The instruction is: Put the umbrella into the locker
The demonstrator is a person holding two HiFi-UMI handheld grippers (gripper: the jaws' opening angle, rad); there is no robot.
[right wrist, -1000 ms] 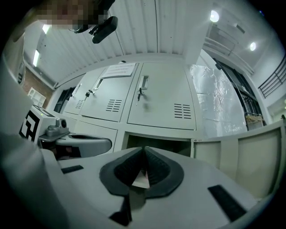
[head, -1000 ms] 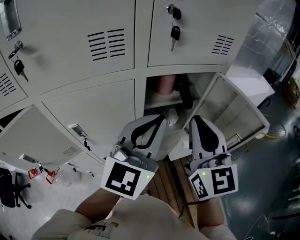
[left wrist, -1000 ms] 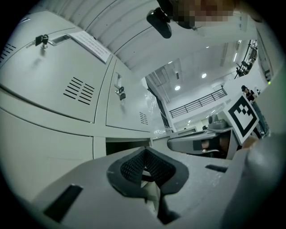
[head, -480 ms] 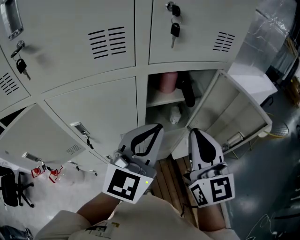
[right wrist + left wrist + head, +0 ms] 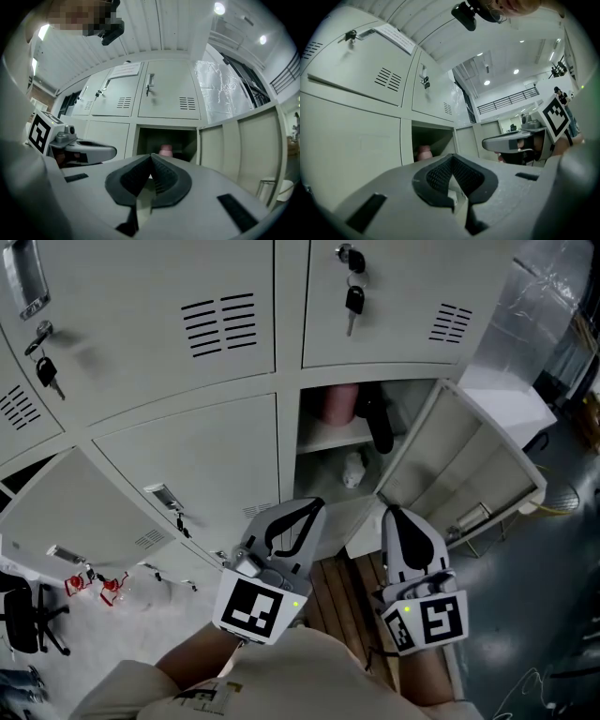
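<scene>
- Left claw (image 5: 452, 158): we read it as closed, pads tip to tip, nothing between them.
- Right claw (image 5: 151, 155): same, closed and empty.
- Both claws sit side by side, low in the head view, well apart from the open locker (image 5: 323, 474) and pointing up toward it.
- Umbrella (image 5: 377, 427): black and folded, inside the locker. It stands near upright at the right of the upper compartment, with its lower end over the front edge of the shelf (image 5: 328, 439).
- We see a pink object (image 5: 335, 404) on that shelf, just left of the umbrella.
- A small white item (image 5: 352, 468) lies in the compartment under the shelf; we can't tell what it is.
- The locker door (image 5: 469, 456) is swung wide to the right.
- The locker above is shut, with a key (image 5: 354, 301) hanging from its lock.
- Wooden slats (image 5: 342, 592) lie on the floor between the claws and the locker base.
</scene>
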